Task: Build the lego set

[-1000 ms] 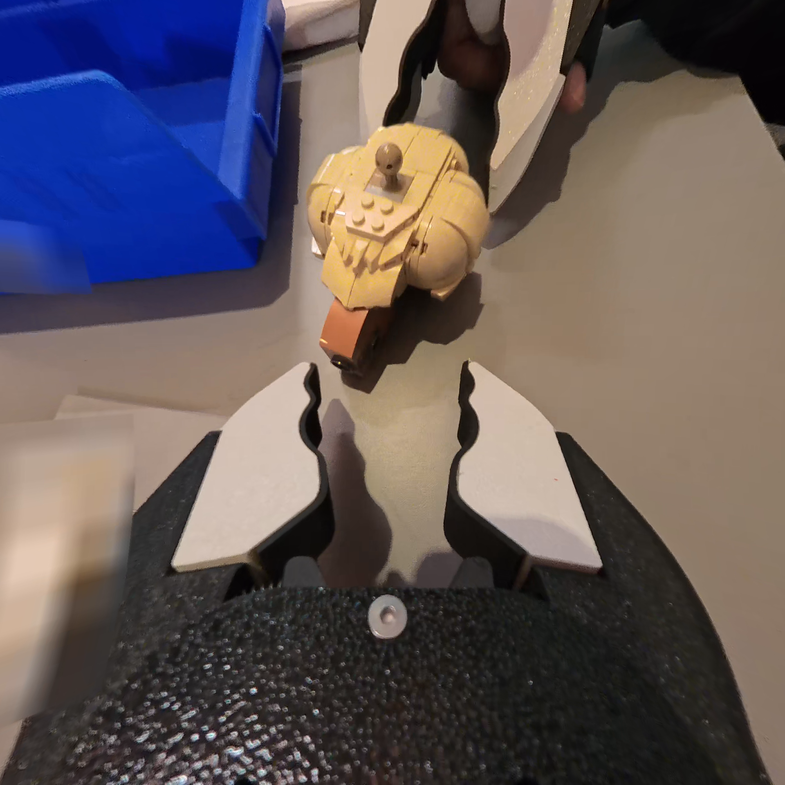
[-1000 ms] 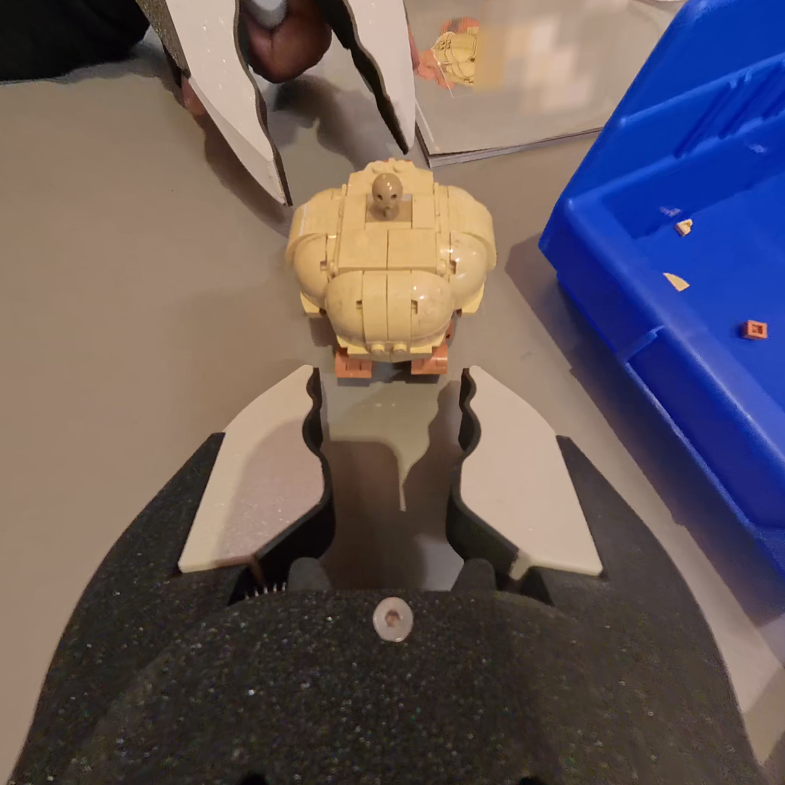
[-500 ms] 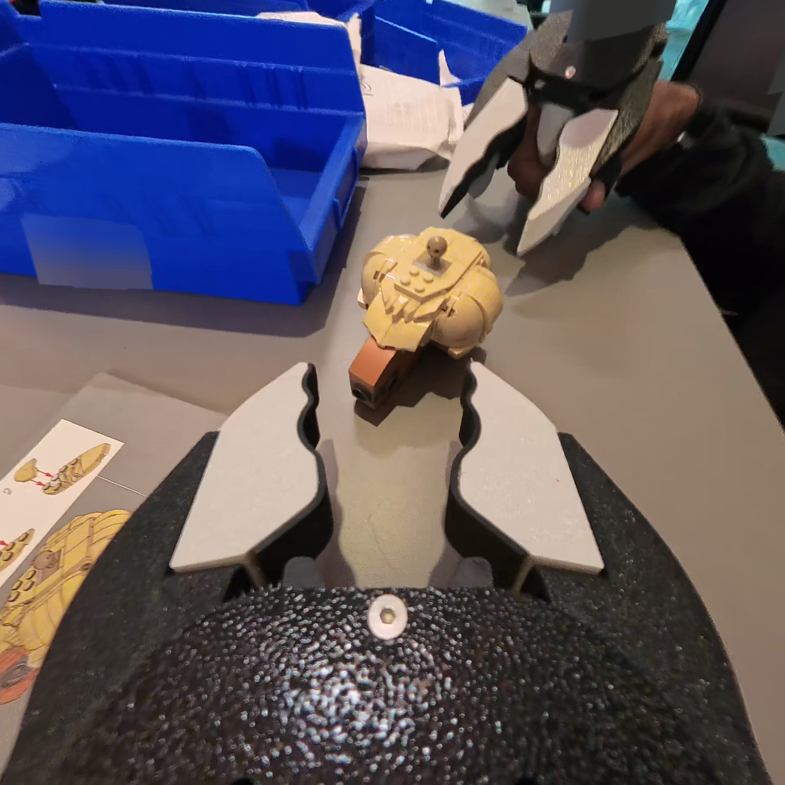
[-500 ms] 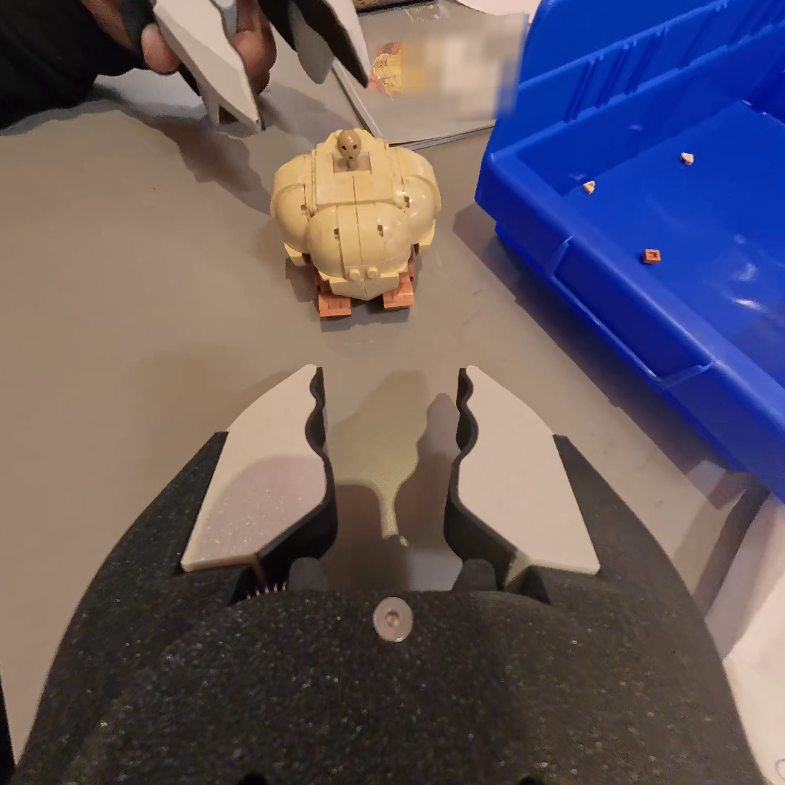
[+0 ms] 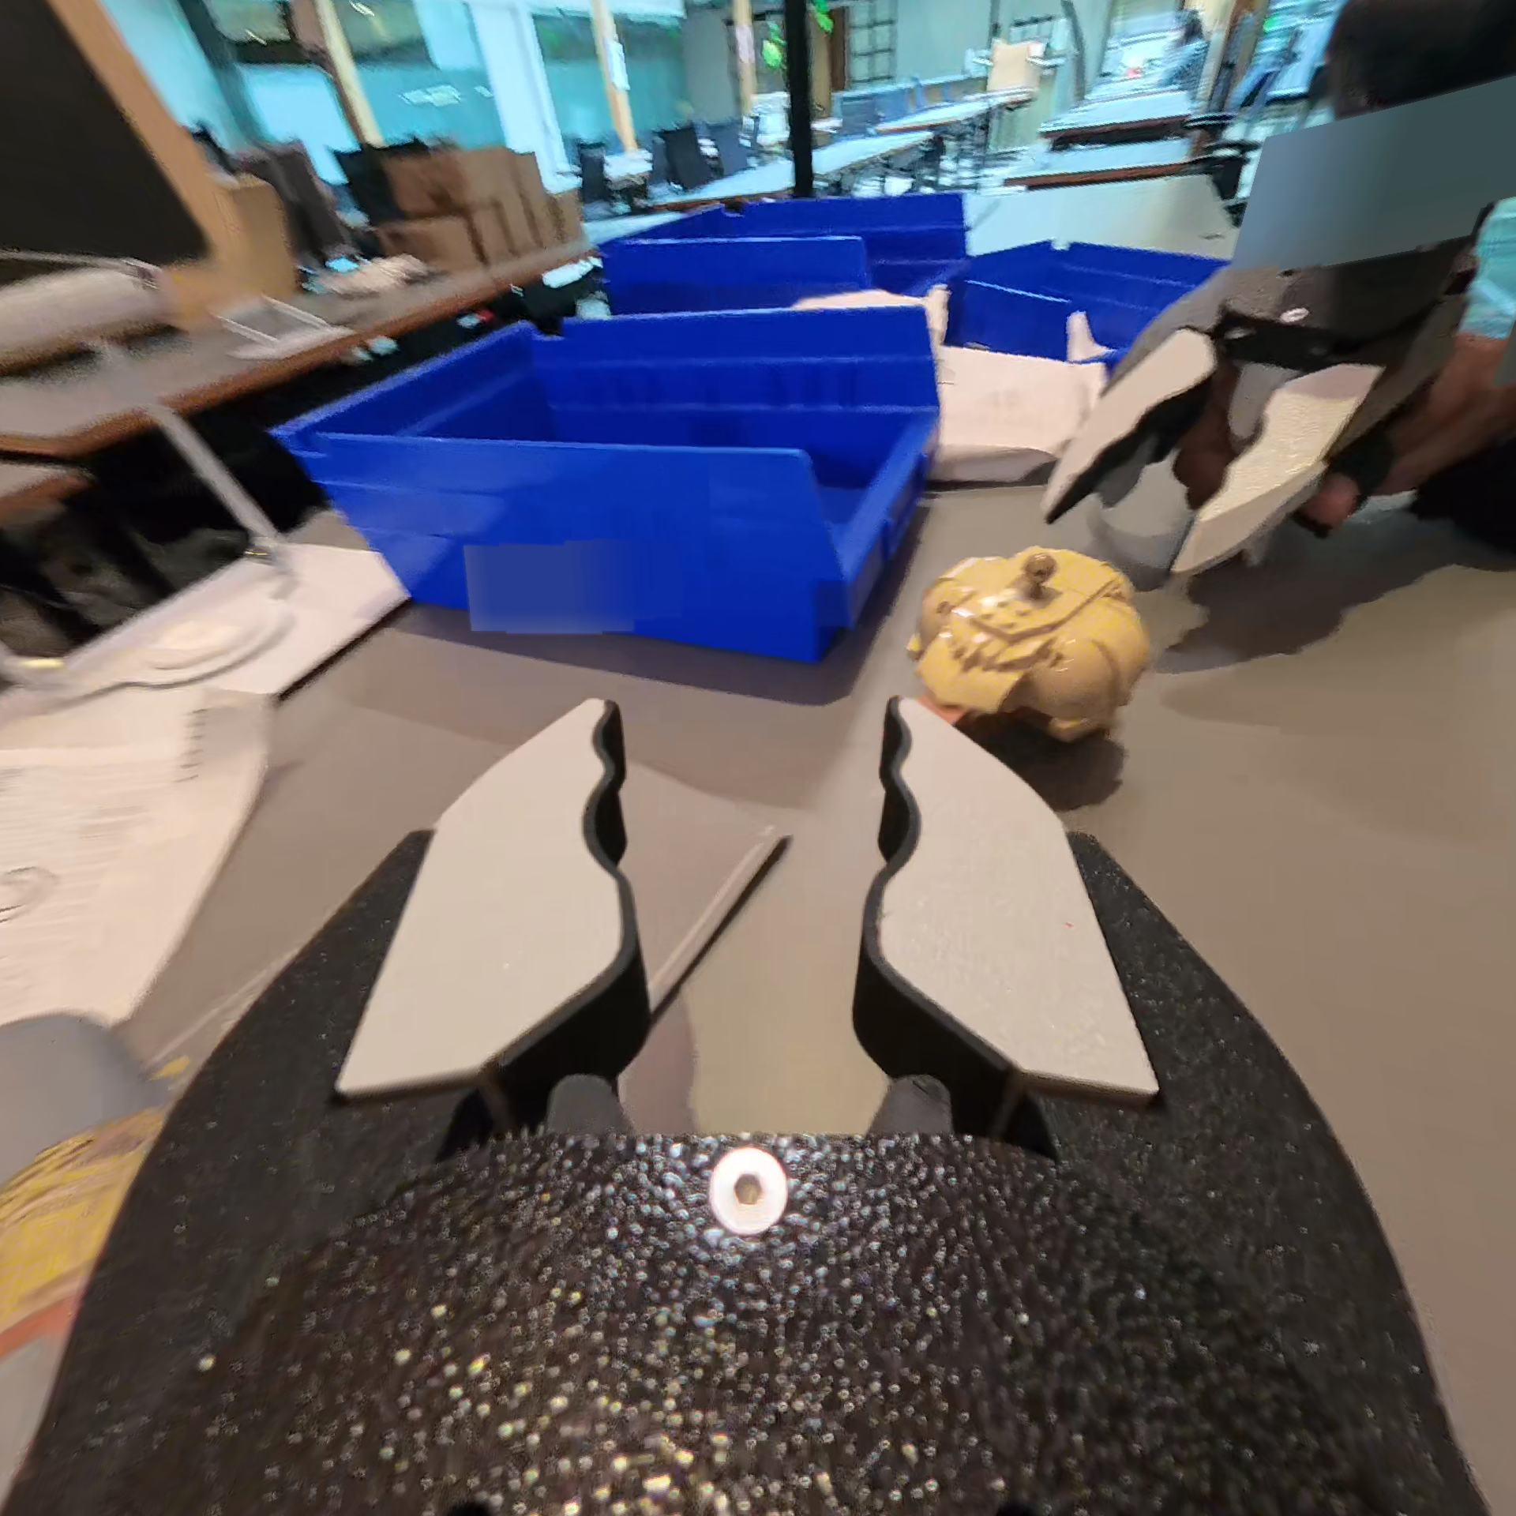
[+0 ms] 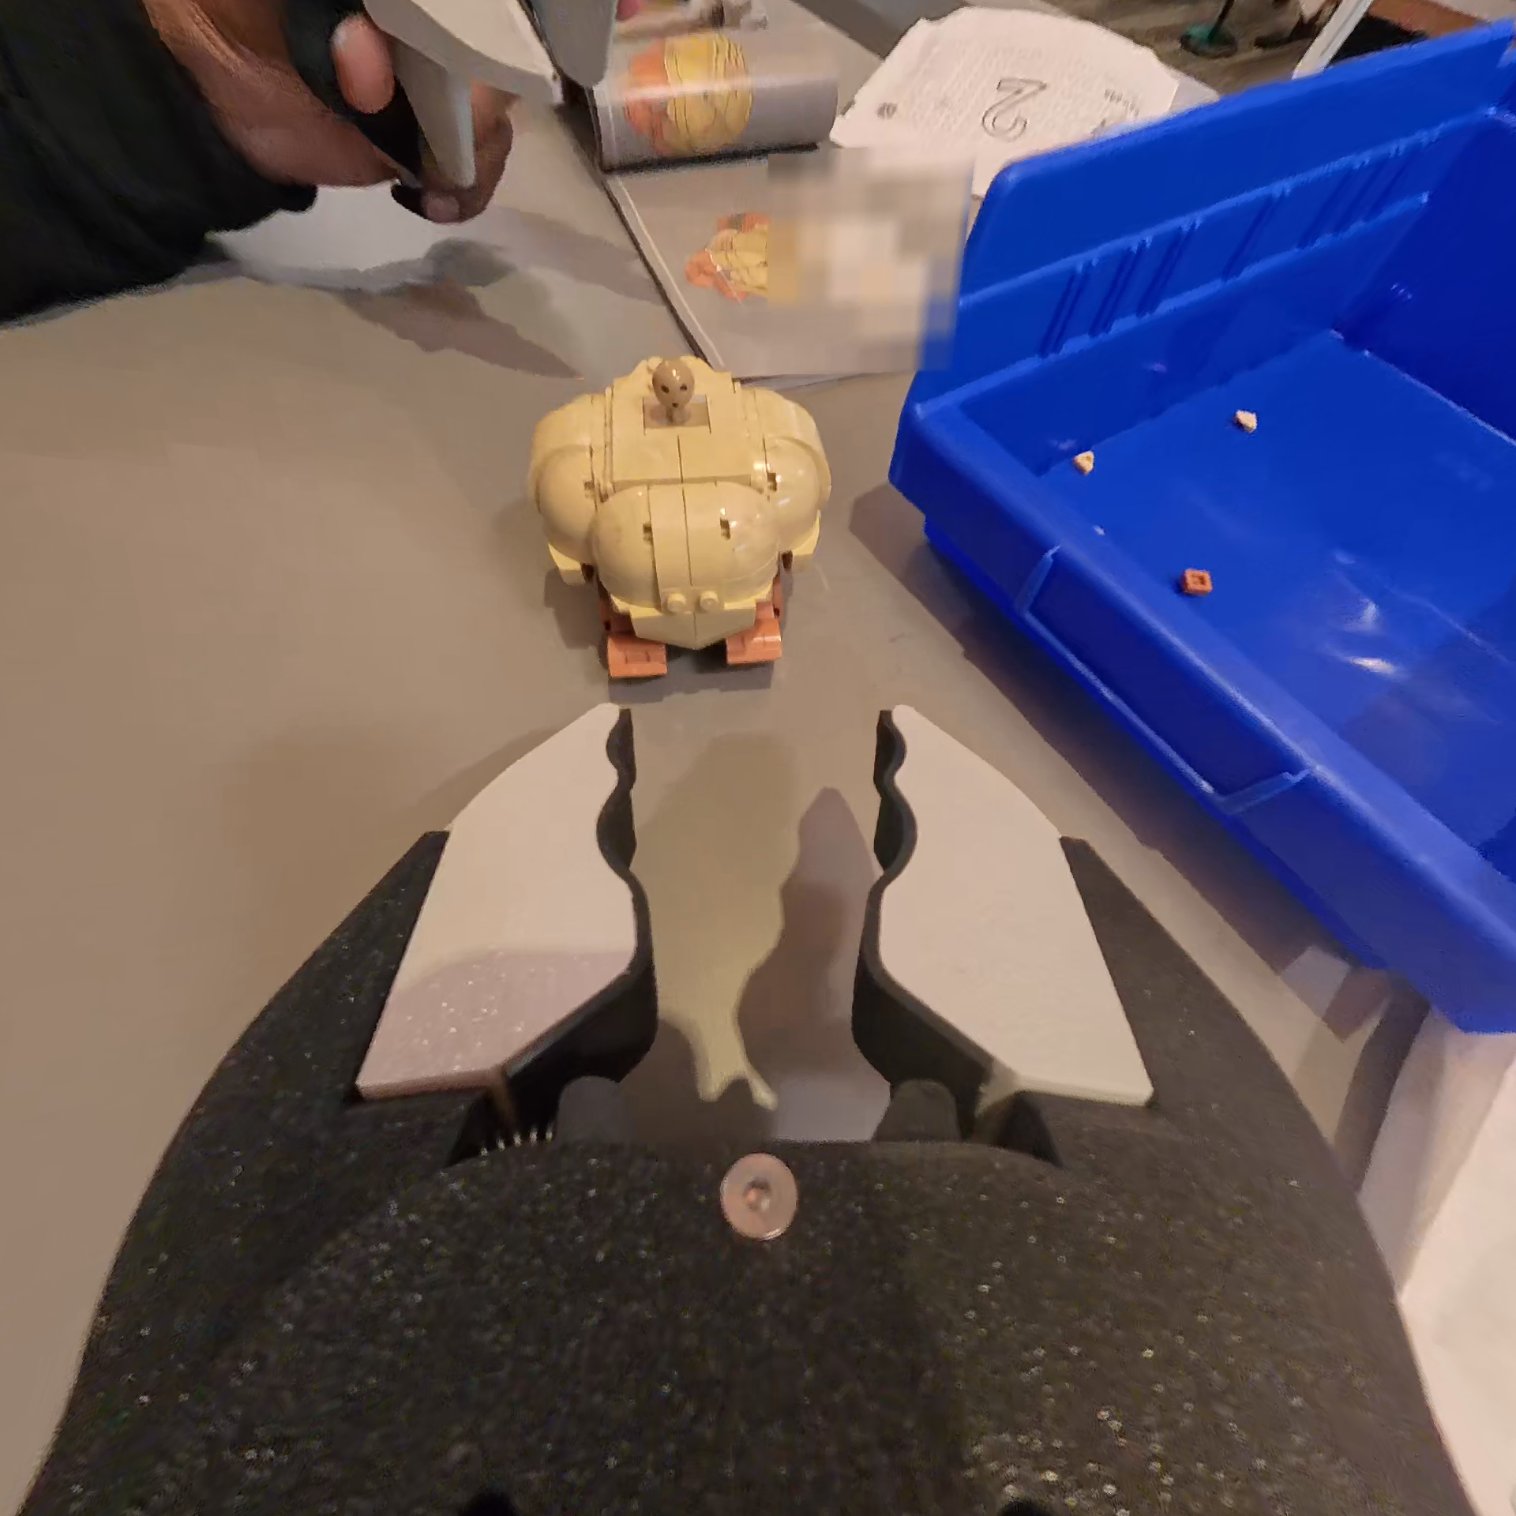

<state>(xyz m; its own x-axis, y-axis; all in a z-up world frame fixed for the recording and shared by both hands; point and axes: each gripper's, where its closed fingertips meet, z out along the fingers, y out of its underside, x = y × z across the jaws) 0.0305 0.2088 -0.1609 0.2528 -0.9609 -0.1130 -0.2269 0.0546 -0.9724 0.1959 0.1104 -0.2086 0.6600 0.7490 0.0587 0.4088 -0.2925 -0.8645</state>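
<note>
A tan toy-brick model (image 6: pixel 677 509) with brown feet and a small knob on top stands on the grey table (image 6: pixel 246 574). It also shows in the left wrist view (image 5: pixel 1029 644), right of and beyond my left fingers. My left gripper (image 5: pixel 751 718) is open and empty, raised above the table. My right gripper (image 6: pixel 751 722) is open and empty, a short way in front of the model and apart from it. The right gripper also shows in the left wrist view (image 5: pixel 1189 492), open beyond the model. A hand on the left gripper's handle (image 6: pixel 426 90) shows at the top left of the right wrist view.
A blue bin (image 5: pixel 656 509) stands left of the model; in the right wrist view (image 6: pixel 1230 615) it holds a few small loose pieces. More blue bins (image 5: pixel 787 254) stand behind. Instruction booklets (image 6: pixel 787 279) and white papers (image 5: pixel 115 820) lie on the table. My hands' fingertips stand some 20 cm from each other.
Both grippers have drawn back from the model, which stays on the table. The left gripper has risen and tilted up, so the model sits off to its right. Both stay open and empty.
</note>
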